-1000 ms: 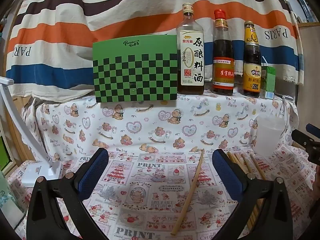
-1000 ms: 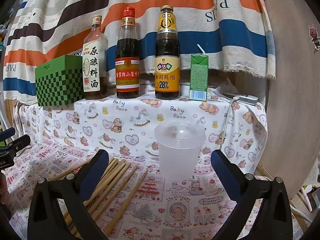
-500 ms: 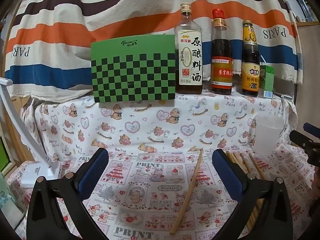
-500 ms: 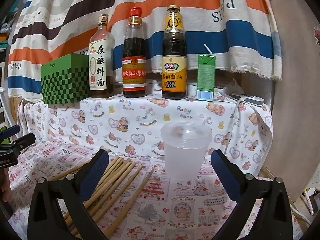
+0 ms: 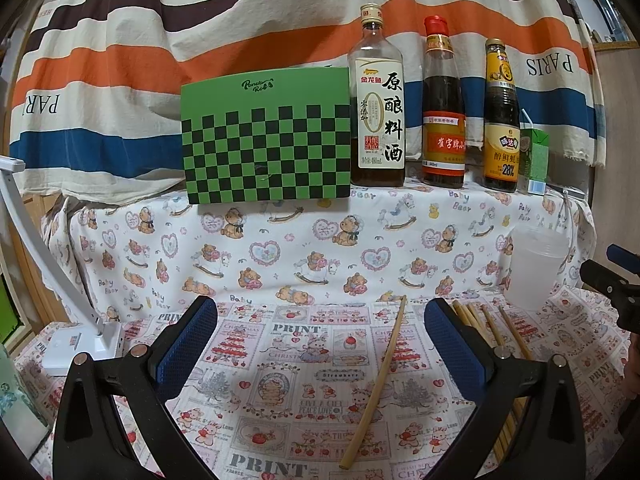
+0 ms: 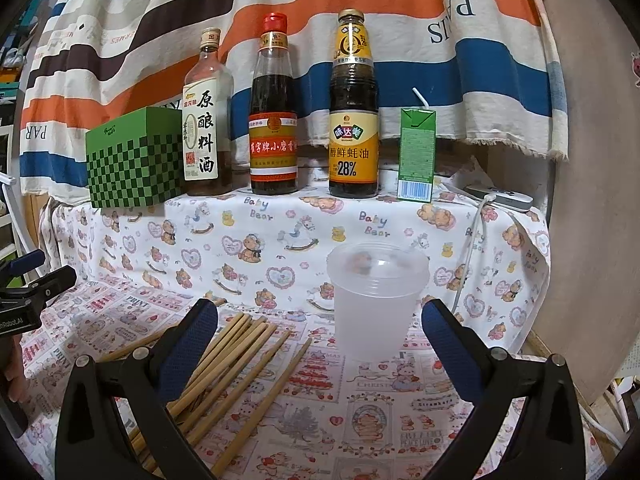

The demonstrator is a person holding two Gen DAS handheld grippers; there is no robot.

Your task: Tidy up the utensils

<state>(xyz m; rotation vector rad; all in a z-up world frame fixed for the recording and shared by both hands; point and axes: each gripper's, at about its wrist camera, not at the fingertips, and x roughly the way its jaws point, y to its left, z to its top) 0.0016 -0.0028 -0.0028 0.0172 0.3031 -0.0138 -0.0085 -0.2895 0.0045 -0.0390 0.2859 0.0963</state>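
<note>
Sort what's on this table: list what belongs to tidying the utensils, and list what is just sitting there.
For the job:
- chopsticks, loose in a pile
- lone chopstick, lying apart
- plastic cup, upright and empty
- left gripper and right gripper, both open

Just sitting there:
- three bottles
- checkered box
- juice carton
- lamp

Black gripper (image 5: 320,344) arms, blue textured fingers (image 5: 186,344), silver screws.

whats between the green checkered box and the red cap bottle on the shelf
One thing: the cooking wine bottle with a white label stands between the green checkered box and the red-capped bottle. Both wrist views show it, touching or nearly touching the box.
</note>
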